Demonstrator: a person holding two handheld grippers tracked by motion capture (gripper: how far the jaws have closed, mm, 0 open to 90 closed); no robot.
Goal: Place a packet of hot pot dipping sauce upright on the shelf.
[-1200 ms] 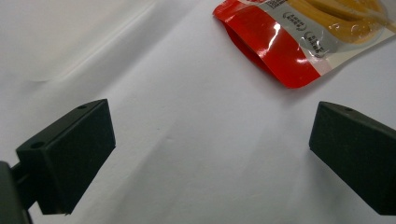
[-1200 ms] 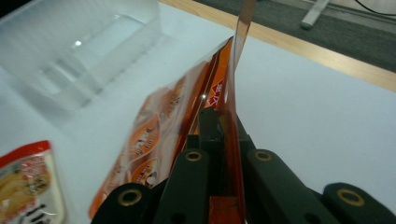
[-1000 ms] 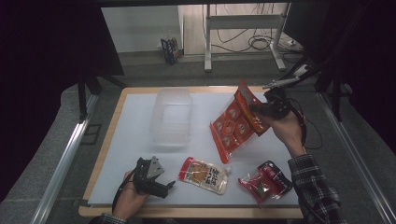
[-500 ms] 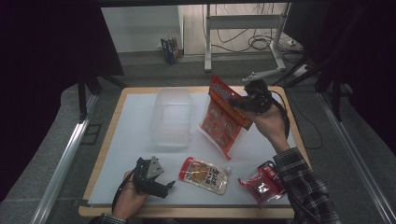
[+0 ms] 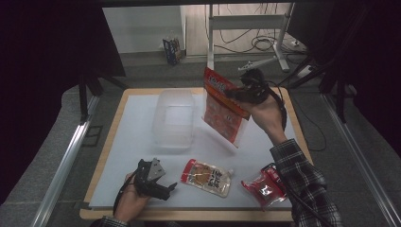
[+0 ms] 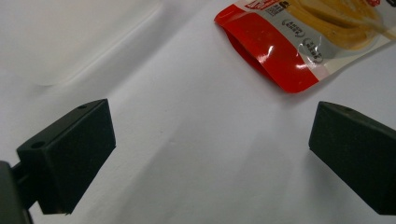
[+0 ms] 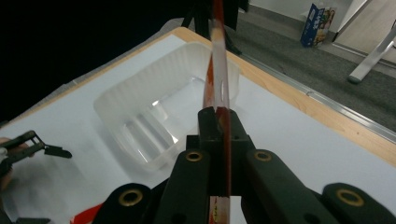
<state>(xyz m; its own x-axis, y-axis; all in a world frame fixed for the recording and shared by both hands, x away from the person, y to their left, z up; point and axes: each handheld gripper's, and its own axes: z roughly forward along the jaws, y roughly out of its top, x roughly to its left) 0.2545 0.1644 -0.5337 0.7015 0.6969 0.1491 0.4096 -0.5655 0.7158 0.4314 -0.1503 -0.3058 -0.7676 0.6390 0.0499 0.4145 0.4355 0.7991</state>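
High view: right gripper point(image 5: 236, 92) clamps the red pouch point(image 5: 222, 108) aloft — seemingly beside the tub point(image 5: 174, 118).

A: What are the jaws of the right gripper point(image 7: 218, 122) clamping?

B: A red pouch point(image 7: 217, 65), edge-on, rising above the clear plastic tub point(image 7: 159, 121).

A: And beside that tub?

B: The left gripper point(image 7: 29, 142), sitting well apart from it on the white tabletop point(image 7: 289, 135).

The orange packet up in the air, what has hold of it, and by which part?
The right gripper is shut on the orange packet, pinching it near one side edge. The left gripper holds nothing.
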